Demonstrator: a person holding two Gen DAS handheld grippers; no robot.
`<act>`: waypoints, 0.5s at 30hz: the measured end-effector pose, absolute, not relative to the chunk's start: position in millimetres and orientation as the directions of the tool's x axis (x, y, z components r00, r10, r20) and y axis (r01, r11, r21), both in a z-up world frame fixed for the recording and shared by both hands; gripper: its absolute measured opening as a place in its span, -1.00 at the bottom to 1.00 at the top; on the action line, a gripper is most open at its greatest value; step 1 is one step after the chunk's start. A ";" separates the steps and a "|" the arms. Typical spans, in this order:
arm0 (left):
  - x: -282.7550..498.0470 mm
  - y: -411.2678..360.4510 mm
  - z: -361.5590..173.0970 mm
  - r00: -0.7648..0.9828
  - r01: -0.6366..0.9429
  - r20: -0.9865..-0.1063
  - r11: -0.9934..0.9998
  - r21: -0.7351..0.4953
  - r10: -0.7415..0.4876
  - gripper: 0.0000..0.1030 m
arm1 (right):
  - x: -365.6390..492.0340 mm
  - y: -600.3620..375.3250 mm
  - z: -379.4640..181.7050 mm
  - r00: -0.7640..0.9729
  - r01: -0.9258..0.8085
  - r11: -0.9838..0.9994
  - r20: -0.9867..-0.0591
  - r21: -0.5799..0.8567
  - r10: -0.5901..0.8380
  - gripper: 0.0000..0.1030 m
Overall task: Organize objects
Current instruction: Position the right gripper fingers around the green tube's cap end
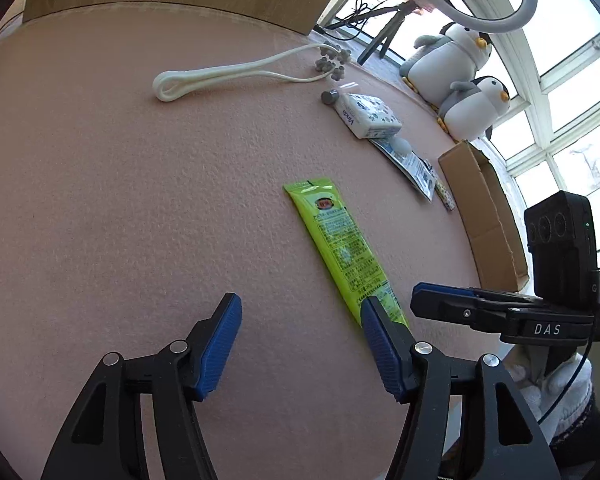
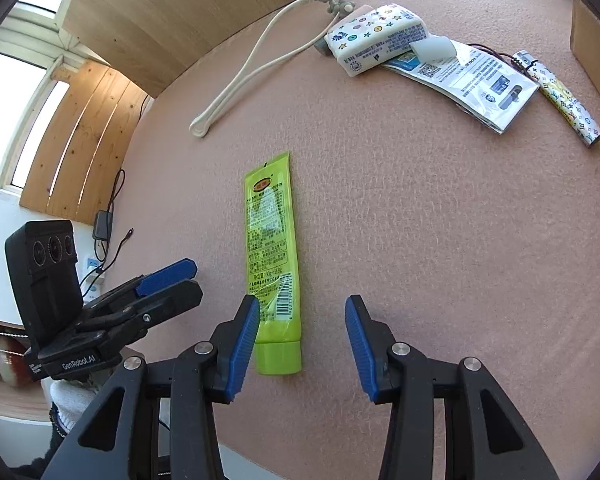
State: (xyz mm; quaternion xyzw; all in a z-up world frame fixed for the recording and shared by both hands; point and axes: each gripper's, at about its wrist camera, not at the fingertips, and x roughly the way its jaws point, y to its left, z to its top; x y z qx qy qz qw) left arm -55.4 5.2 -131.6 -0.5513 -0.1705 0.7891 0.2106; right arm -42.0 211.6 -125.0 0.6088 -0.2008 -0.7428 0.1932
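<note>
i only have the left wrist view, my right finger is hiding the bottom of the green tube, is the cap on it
Observer: Yes. In the right wrist view the green tube ends in a matching green cap, lying flat on the pink mat.
Operator: where's the right gripper relative to it
Observer: The right gripper is open, with the cap just inside its left-side finger; nothing is gripped.
Operator: i see something patterned past the leaflet, cut off
Observer: That is a patterned stick, lying beside the leaflet pack, nearer the cardboard box.
Operator: tissue pack on top of anything
Observer: The tissue pack overlaps the leaflet pack's far end.
</note>
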 end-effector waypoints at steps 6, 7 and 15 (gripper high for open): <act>-43.7 41.1 -130.3 -0.260 -0.194 -0.811 -0.851 -0.487 0.524 0.31 | -56.3 189.0 -130.1 -0.147 0.071 -0.848 -0.835 0.525 -0.530 -0.21; -42.7 44.3 -131.6 -0.245 -0.203 -0.811 -0.846 -0.493 0.532 0.31 | -56.8 189.3 -130.4 -0.144 0.072 -0.847 -0.835 0.527 -0.531 -0.21; -36.0 68.7 -134.5 -0.204 -0.241 -0.816 -0.835 -0.494 0.542 0.31 | -60.1 190.6 -131.6 -0.132 0.084 -0.845 -0.834 0.528 -0.535 -0.21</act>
